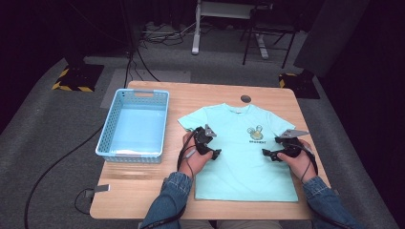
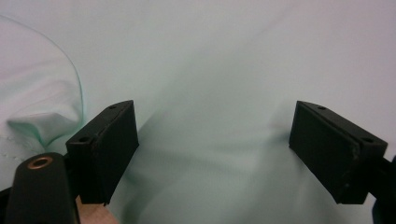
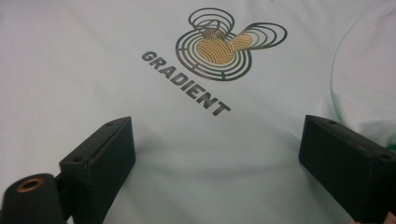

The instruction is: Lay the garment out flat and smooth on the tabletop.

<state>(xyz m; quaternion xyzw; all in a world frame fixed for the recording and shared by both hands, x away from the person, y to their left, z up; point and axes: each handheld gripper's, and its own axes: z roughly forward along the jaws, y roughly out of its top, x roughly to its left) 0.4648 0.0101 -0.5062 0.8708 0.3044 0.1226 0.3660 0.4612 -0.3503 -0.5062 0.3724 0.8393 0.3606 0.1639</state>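
Note:
A mint-green T-shirt (image 1: 234, 157) lies flat on the wooden table (image 1: 143, 183), collar away from me, with a small printed logo (image 1: 257, 134) on its chest. My left gripper (image 1: 215, 153) hovers over the shirt's left side near the sleeve, jaws wide apart, cloth between them (image 2: 210, 140). My right gripper (image 1: 267, 153) is over the shirt's right side just below the logo, also open. In the right gripper view the "GRADIENT" print (image 3: 187, 84) lies ahead of the jaws, and that gripper (image 3: 217, 163) holds nothing.
A light-blue plastic basket (image 1: 111, 143) stands on the table's left half, beside the shirt. A dark round disc (image 1: 245, 98) sits near the far edge. Cables trail from the grippers and across the grey carpet (image 1: 47, 143). Chair and desk legs stand beyond the table.

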